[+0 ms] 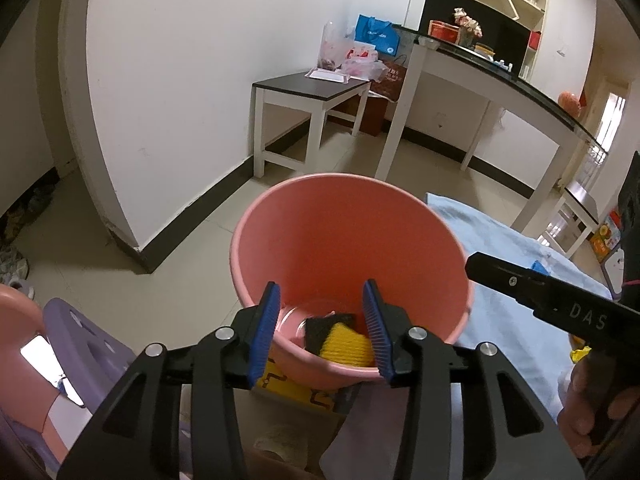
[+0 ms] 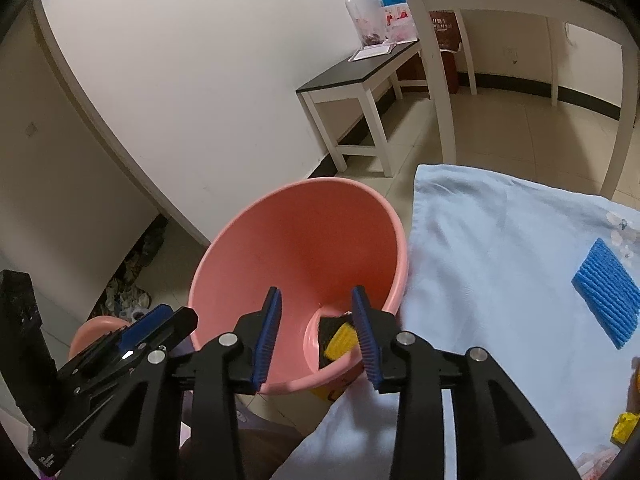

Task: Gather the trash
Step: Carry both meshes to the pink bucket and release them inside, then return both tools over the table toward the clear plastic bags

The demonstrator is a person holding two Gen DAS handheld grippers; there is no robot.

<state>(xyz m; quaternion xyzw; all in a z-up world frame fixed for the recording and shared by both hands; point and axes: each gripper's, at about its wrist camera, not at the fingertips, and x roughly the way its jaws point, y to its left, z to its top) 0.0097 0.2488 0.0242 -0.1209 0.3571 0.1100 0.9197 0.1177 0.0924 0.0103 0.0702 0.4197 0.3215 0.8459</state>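
Note:
A pink plastic bucket [image 1: 348, 240] stands beside a table covered with a light blue cloth [image 2: 492, 248]. A yellow and black sponge [image 1: 346, 344] lies at the bucket's bottom; it also shows in the right wrist view [image 2: 340, 340]. My left gripper [image 1: 320, 332] is open and empty above the bucket's near rim. My right gripper [image 2: 316, 340] is open and empty over the same bucket [image 2: 296, 248]. A blue sponge [image 2: 608, 300] lies on the cloth at the right. A yellow scrap [image 2: 626, 428] lies at the cloth's lower right edge.
A purple stool [image 1: 84, 344] and a second pink tub [image 2: 92, 332] stand to the left. A low white bench [image 1: 312, 92] with bags and a long white desk [image 1: 500, 80] stand behind. A wall corner [image 1: 132, 240] juts out on the left.

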